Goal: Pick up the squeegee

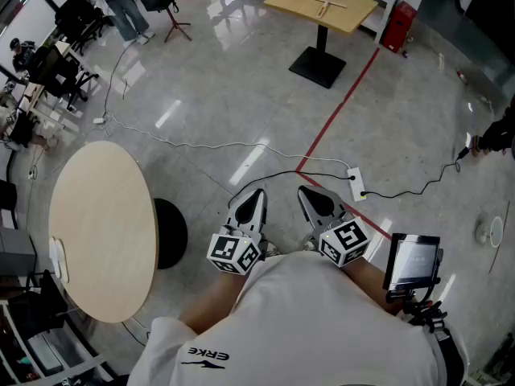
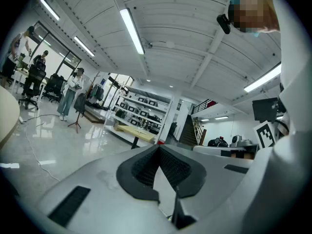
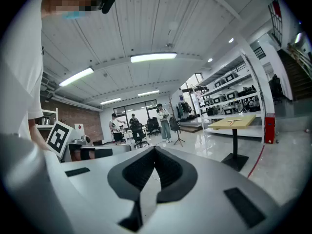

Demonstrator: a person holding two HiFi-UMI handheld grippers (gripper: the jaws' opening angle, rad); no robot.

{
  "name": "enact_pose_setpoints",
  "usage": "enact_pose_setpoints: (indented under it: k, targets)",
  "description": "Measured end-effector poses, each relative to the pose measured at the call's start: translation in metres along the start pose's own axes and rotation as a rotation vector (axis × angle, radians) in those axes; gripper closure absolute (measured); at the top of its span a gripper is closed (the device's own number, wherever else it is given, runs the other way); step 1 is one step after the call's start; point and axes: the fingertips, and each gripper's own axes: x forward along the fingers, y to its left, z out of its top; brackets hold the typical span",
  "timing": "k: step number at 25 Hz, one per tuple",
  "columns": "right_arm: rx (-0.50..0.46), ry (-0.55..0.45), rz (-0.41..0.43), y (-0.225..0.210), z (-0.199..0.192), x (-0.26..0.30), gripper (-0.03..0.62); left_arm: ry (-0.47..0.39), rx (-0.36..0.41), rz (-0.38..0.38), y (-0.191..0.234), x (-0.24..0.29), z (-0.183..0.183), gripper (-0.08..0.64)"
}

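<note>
A T-shaped pale squeegee lies on a square wooden table far ahead across the floor; the right gripper view shows the squeegee small on that table top. My left gripper and right gripper are held side by side close to the person's body, pointing forward over the floor, far from the table. The left gripper has its dark pads meeting at the tip with nothing between them. The right gripper is shut and empty as well.
A round pale table on a black base stands at the left. Cables and a white power strip lie on the glossy floor beside a red floor line. A screen on a stand is at the right. People and office chairs are far left.
</note>
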Motion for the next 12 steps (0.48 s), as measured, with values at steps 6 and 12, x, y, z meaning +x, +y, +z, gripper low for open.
enact_pose_setpoints:
  k: [6,12]
  targets:
    - [-0.005,-0.019,0.009,-0.0008,-0.0063,0.0026,0.588,0.001,-0.005,0.003,0.0028,-0.0004,0.0026,0.557]
    - [0.005,-0.038,0.024,0.003,-0.0019,0.003,0.588,0.0,-0.007,0.015,0.0055,-0.0045,0.005,0.556]
